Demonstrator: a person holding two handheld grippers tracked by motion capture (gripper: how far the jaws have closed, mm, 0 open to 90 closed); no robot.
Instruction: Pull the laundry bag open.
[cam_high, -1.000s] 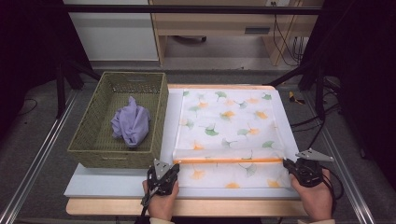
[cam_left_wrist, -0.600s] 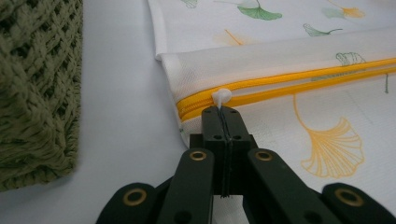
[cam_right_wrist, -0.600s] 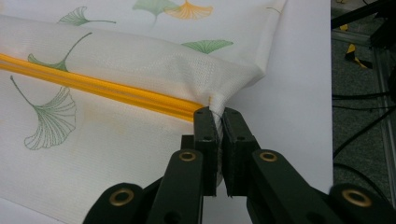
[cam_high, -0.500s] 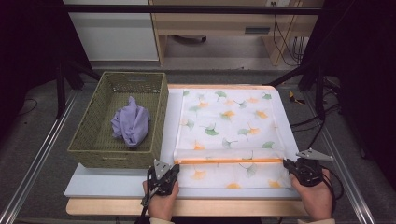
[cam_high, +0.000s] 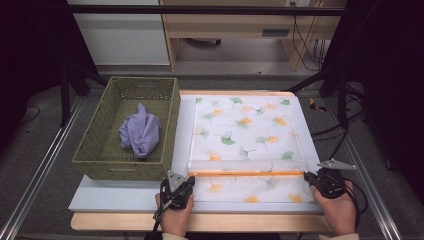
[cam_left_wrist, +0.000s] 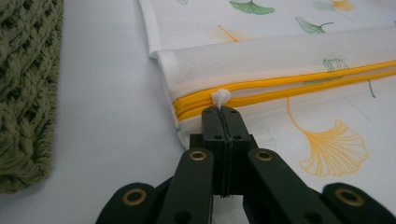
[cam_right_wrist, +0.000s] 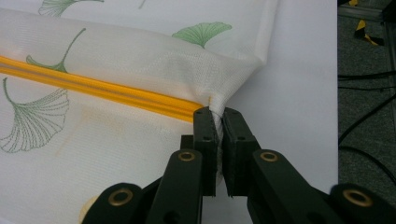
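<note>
The leaf-printed mesh bag (cam_high: 245, 145) lies flat on the table (cam_high: 125, 197), just right of the green basket (cam_high: 100, 155) (a lilac cloth (cam_high: 140, 134) inside). The left hand-held gripper (cam_left_wrist: 223, 109) is clamped on the white zipper pull (cam_left_wrist: 220, 96). The right hand-held gripper (cam_right_wrist: 217, 116) pinches the bag's fabric at the zipper's other end.

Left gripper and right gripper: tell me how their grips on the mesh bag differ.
The left gripper is shut on the white zipper pull at the bag's left end; the right gripper is shut on the cloth of the mesh bag at its right end, beside the yellow zipper. The left jaws meet almost fully; the right jaws keep a narrow gap with fabric bunched between. Both are black, and each holds one end of the zipper line.
</note>
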